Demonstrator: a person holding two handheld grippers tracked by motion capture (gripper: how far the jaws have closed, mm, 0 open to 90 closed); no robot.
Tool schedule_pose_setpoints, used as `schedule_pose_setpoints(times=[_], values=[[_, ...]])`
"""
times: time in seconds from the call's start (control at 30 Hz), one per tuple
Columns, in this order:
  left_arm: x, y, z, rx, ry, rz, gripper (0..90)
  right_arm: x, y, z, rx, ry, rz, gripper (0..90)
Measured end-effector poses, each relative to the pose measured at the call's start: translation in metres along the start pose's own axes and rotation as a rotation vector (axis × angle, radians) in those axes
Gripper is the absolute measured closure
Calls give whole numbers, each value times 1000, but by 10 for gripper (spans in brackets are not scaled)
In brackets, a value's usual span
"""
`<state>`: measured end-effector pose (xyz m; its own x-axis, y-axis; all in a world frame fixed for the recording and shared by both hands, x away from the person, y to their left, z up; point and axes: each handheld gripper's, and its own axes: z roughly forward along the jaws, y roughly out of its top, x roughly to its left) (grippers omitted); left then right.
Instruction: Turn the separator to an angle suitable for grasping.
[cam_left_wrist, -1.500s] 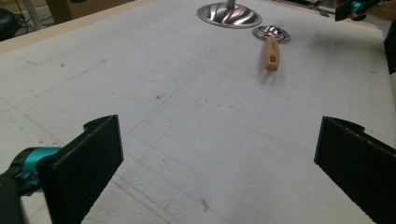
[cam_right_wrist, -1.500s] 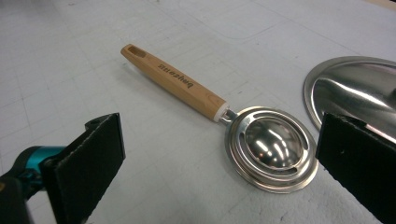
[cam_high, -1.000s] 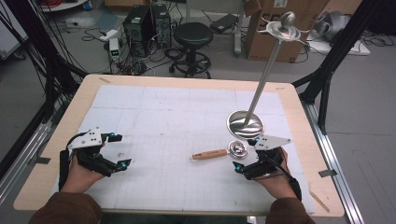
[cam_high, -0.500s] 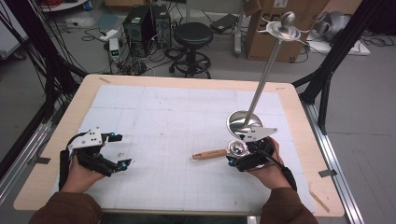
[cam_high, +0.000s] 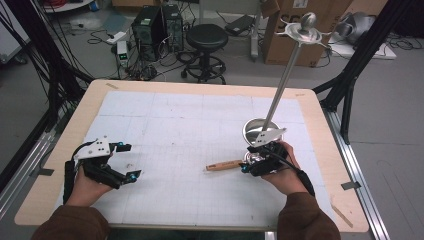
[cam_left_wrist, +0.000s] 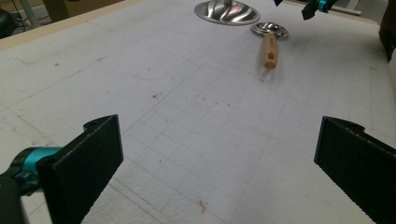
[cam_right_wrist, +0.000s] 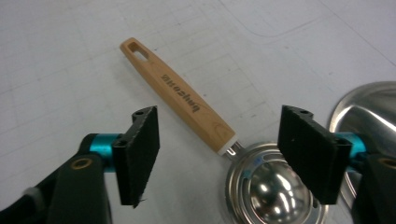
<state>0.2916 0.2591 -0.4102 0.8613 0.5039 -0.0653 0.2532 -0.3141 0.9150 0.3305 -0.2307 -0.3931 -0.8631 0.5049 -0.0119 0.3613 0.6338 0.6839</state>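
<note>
A scoop with a light wooden handle (cam_high: 225, 164) and a round metal head (cam_right_wrist: 275, 186) lies flat on the white mat, right of centre. My right gripper (cam_high: 248, 159) hovers open over the spot where handle and head join. In the right gripper view the jaws (cam_right_wrist: 224, 154) straddle the handle (cam_right_wrist: 177, 93) near its metal end without touching it. My left gripper (cam_high: 131, 161) rests open at the left of the table with nothing between its jaws (cam_left_wrist: 219, 163). From the left gripper view the scoop's handle (cam_left_wrist: 270, 49) lies far ahead.
A metal stand with a round dished base (cam_high: 256, 129) and a tall thin pole (cam_high: 282, 82) rises just behind the right gripper. Its base (cam_right_wrist: 373, 112) lies close beside the scoop's head. A white gridded mat (cam_high: 190, 120) covers the wooden table (cam_high: 320, 125).
My right gripper has moved a little left and forward, from beside the scoop's head to over it, still open. The left gripper and the scoop have stayed put.
</note>
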Motion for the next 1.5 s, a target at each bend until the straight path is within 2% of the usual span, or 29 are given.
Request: schedule_pose_setpoints(times=[0.23,0.33,0.47,0.7,0.77,0.93,1.07,1.17,1.33,1.5], values=[[0,0,0,5,1,3,17,-1,1,2,19,-6,-10,284],[1,0,1,7,1,5,17,-1,6,5,52,-7,-33,291],[1,0,1,7,1,6,17,0,9,7,55,-4,-63,292],[1,-1,1,12,-1,8,17,-4,9,15,96,0,-60,294],[1,-1,2,12,-1,7,17,-5,10,18,123,1,-73,294],[1,-1,2,13,-2,7,17,-5,12,23,146,5,-84,295],[1,-1,2,13,-3,7,17,-4,11,31,186,16,-87,316],[1,-1,3,13,-4,6,17,-4,11,32,191,23,-85,317],[1,-1,3,17,-5,8,17,-4,10,38,215,47,-94,371],[1,-1,3,18,-7,8,17,-5,10,44,243,42,-107,385]])
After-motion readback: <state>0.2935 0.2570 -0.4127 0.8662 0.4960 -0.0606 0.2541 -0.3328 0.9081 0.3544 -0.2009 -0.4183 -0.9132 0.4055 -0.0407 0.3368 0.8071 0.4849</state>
